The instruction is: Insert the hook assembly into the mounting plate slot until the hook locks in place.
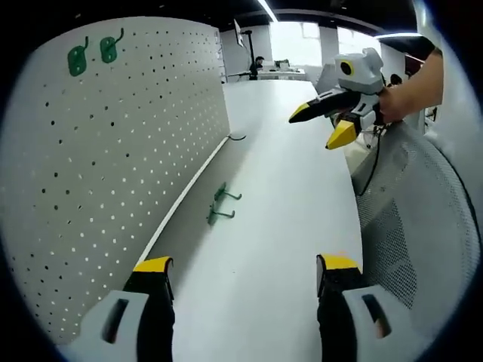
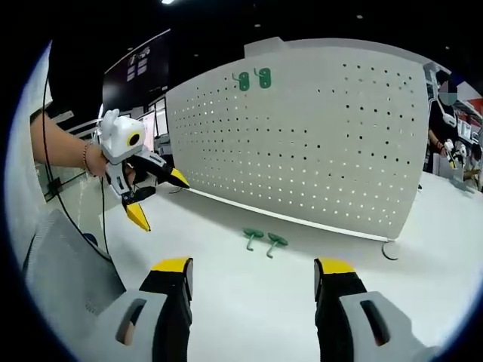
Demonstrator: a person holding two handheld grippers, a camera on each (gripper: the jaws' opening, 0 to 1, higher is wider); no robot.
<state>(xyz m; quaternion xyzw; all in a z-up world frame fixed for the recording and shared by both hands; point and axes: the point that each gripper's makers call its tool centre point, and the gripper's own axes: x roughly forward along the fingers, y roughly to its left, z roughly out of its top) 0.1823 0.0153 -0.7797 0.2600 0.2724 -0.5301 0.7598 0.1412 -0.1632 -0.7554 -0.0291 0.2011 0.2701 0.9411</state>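
Left gripper (image 1: 241, 271) held low over the white table (image 1: 287, 196), jaws spread wide, gripping nothing. Right gripper (image 2: 253, 275) likewise wide apart and empty. Two green hooks (image 2: 264, 240) lying loose on the table just before the pegboard's (image 2: 317, 143) bottom edge. Two more green hooks (image 2: 253, 78) hung near the pegboard's top edge.

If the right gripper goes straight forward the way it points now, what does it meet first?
Probably the two loose green hooks lying on the white table, straight ahead between the open right gripper jaws. Behind them stands the pegboard. Depth is uncertain; a higher path might pass over them.
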